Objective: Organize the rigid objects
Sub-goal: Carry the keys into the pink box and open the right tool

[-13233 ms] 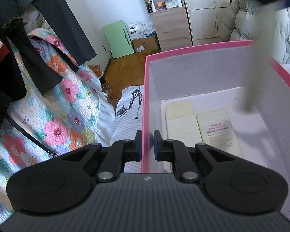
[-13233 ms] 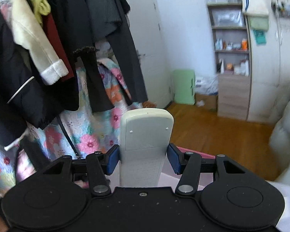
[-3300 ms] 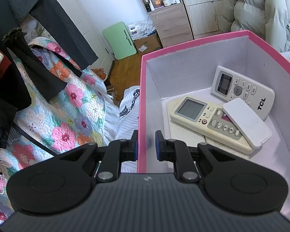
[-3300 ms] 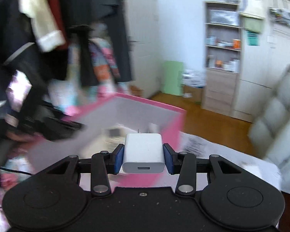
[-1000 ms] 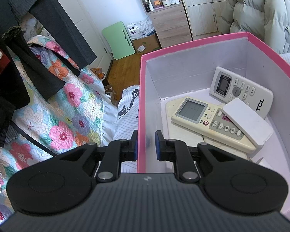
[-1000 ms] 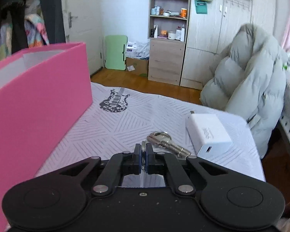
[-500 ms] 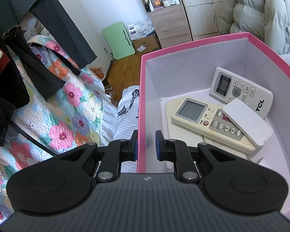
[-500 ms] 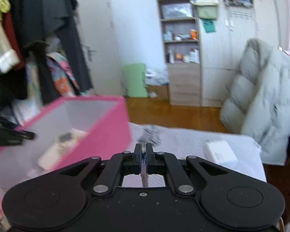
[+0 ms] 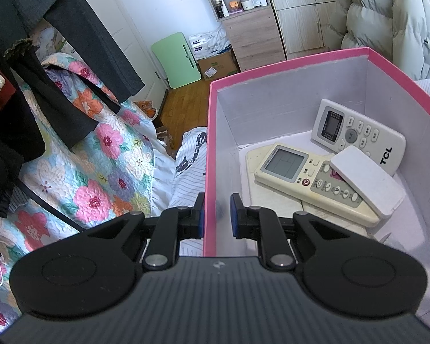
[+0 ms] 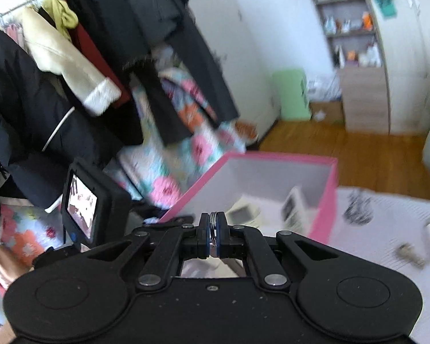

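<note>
Two grippers work together: my left gripper (image 9: pixel 216 215) pinches the pink cardboard box's (image 9: pixel 286 63) wall, and my right gripper (image 10: pixel 213 236) is squeezed tight on a metal key ring (image 10: pixel 213 223). I should carry the ring over the open box, above the white remote controls (image 9: pixel 358 136), go low, then let go gently.

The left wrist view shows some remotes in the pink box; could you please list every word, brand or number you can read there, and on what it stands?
"TCL": on the lower end of the white remote leaning at the back of the pink box.
Button labels and screen on the cream remote: too small to read.
Print on the packages and cardboard box on the floor: too small to read.
Right wrist view: blurred, nothing readable.
</note>
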`<action>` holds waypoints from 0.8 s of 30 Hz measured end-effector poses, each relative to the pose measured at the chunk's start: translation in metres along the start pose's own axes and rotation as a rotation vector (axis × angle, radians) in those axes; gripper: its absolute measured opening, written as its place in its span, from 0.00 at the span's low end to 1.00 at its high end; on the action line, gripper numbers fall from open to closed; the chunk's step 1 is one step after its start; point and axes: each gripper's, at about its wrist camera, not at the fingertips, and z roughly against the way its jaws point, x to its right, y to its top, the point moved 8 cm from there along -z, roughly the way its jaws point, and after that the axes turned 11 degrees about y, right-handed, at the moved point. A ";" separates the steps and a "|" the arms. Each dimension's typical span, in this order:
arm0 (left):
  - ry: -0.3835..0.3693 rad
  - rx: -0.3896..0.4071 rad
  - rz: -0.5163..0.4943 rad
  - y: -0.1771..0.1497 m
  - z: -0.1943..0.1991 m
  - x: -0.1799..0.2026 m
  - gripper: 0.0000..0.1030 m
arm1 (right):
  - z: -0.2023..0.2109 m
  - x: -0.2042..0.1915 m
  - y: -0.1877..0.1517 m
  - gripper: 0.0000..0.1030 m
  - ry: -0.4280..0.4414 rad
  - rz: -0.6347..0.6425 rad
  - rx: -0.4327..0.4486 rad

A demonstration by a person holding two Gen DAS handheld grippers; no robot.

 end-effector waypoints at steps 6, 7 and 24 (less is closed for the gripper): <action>0.000 -0.006 -0.001 0.001 -0.001 0.002 0.14 | -0.046 -0.001 -0.005 0.05 -0.002 -0.057 -0.083; 0.001 -0.005 -0.003 0.001 -0.001 0.002 0.14 | -0.054 0.003 -0.004 0.05 -0.005 -0.080 -0.091; -0.029 -0.003 0.025 0.001 -0.002 -0.002 0.14 | -0.146 0.047 -0.001 0.11 -0.039 -0.280 -0.215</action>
